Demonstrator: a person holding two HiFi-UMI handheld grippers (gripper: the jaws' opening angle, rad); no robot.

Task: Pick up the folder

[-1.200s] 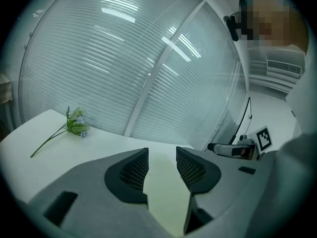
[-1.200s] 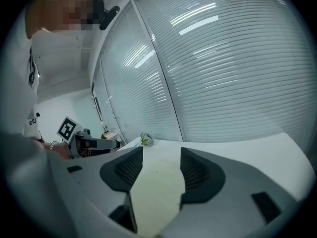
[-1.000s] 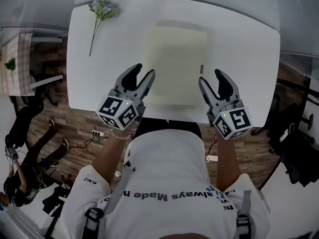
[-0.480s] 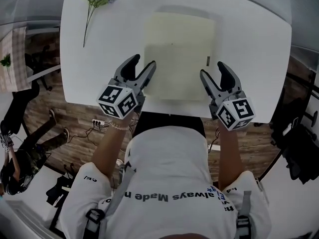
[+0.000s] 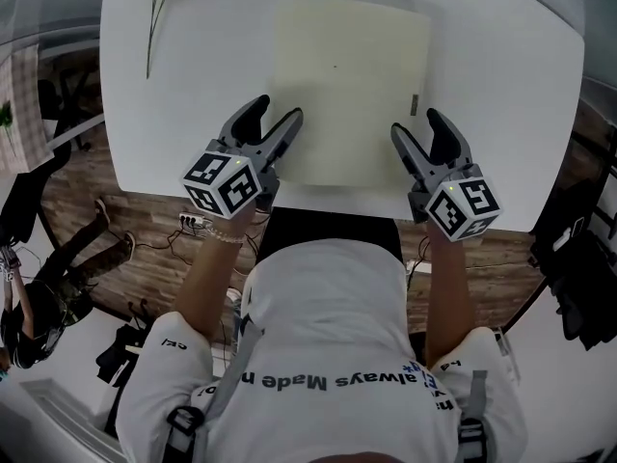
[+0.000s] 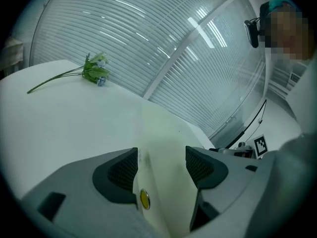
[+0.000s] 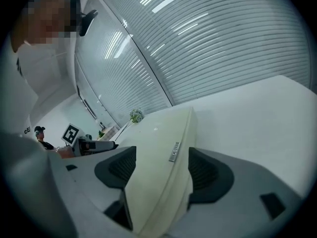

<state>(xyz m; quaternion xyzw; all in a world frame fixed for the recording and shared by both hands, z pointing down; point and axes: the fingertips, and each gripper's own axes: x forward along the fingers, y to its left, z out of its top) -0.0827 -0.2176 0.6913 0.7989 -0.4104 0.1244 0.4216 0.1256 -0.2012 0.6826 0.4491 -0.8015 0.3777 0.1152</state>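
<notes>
White surface (image 5: pixel 521 114) by the blinds (image 6: pixel 173 33): the cream folder (image 5: pixel 349 85) lies flat, my left tool (image 5: pixel 277 111) and right tool (image 5: pixel 417 123), jaws just opening wide, each astride one side edge, not clamped.

Matt cream folder (image 5: pixel 347 85), smooth white table (image 5: pixel 511 104)

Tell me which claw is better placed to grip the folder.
Right claw, marginally: the edge of the folder looks seated deeper between its pads. The left claw straddles the opposite edge much the same. Both claws have just been opening; neither presses on the folder yet.
</notes>
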